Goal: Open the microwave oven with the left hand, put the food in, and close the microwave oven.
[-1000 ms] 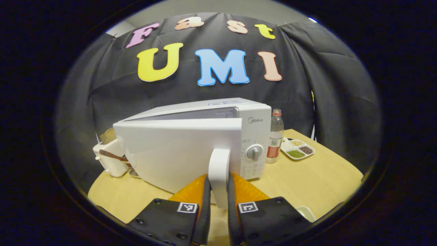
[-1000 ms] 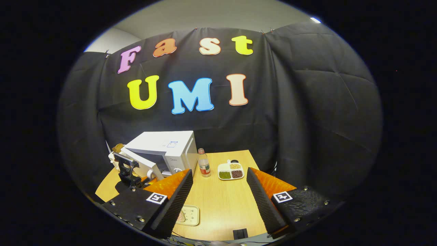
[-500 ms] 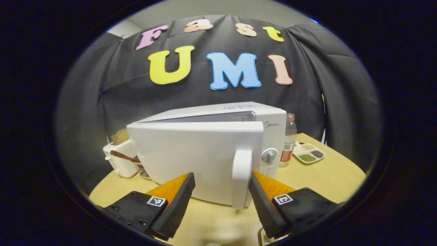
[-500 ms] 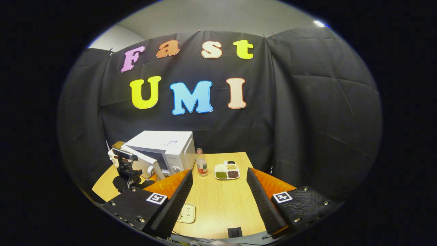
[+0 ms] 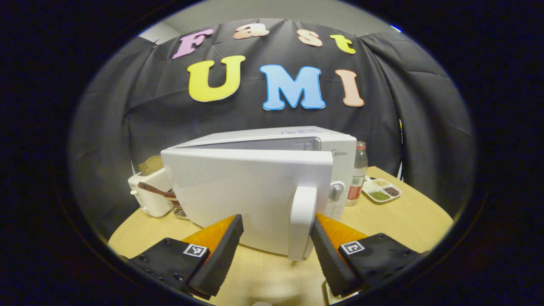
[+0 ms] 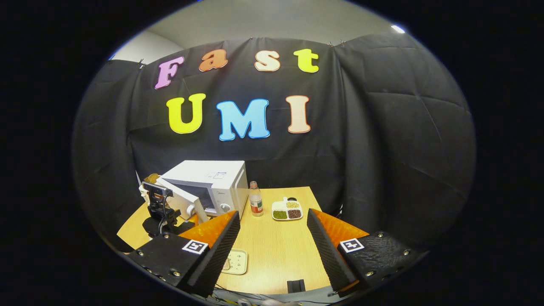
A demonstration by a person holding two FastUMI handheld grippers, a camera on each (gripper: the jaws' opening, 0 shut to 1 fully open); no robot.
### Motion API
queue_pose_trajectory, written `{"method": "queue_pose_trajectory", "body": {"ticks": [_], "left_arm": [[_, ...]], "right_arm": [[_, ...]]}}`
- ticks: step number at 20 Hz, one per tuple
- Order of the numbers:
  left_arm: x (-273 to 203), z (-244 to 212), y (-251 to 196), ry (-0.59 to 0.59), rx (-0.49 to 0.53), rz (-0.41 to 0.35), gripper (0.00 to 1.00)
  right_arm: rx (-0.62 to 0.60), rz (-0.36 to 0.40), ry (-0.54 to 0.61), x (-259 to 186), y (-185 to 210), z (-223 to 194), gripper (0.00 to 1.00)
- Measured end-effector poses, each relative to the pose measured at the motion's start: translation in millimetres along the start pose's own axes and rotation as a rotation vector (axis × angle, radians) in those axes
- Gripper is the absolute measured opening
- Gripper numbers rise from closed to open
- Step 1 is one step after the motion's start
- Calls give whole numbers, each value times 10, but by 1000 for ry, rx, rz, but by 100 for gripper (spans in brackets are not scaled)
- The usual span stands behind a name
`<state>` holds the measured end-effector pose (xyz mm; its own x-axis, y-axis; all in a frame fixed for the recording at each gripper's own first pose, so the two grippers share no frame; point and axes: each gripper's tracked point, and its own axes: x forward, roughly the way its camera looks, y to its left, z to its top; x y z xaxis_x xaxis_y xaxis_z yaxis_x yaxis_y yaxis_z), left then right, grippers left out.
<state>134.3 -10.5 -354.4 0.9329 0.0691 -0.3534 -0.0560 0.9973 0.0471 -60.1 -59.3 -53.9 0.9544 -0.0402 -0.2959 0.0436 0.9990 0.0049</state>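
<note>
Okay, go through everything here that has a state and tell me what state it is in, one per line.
microwave door: partly open
left gripper: open, fingers either side of the door handle
right gripper: open, empty
bottle: upright, capped
sectioned dish: filled

Count on the counter (image 6: 280,250):
- Microwave oven (image 6: 212,185), white, door ajar: 1.
- Door handle (image 5: 302,221): 1. Control knob (image 5: 336,190): 1.
- Plastic bottle (image 6: 255,205), red label: 1.
- Divided dish (image 6: 287,211) with three fillings, green, dark and pale: 1.
- Small pale tray (image 6: 236,261), near edge: 1.
- White appliance (image 5: 148,195) far left, behind the oven: 1.
- Grippers: 2, left gripper (image 5: 276,248) and right gripper (image 6: 272,244); two fingers each.
</note>
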Motion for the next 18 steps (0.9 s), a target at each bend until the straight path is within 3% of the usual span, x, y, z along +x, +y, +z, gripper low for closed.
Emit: {"method": "queue_pose_trajectory", "body": {"ticks": [4, 8, 12, 16, 17, 18], "left_arm": [[-299, -92, 172, 2, 16, 12, 95], [-714, -222, 558, 7, 33, 40, 100], [-1127, -360, 1056, 16, 50, 101, 95], [-1453, -447, 1583, 17, 51, 165, 95], [-1529, -474, 1708, 20, 44, 176, 100], [-1607, -498, 1826, 18, 41, 188, 95]], "right_arm": [[-8, 37, 15, 12, 178, -82, 97], [-10, 102, 39, 86, 468, -197, 97], [-6, 188, 69, 138, 877, -268, 97], [-24, 284, 87, 170, 1385, -352, 97], [-25, 308, 92, 174, 1506, -368, 97], [-31, 329, 97, 185, 1633, -385, 97]]}}
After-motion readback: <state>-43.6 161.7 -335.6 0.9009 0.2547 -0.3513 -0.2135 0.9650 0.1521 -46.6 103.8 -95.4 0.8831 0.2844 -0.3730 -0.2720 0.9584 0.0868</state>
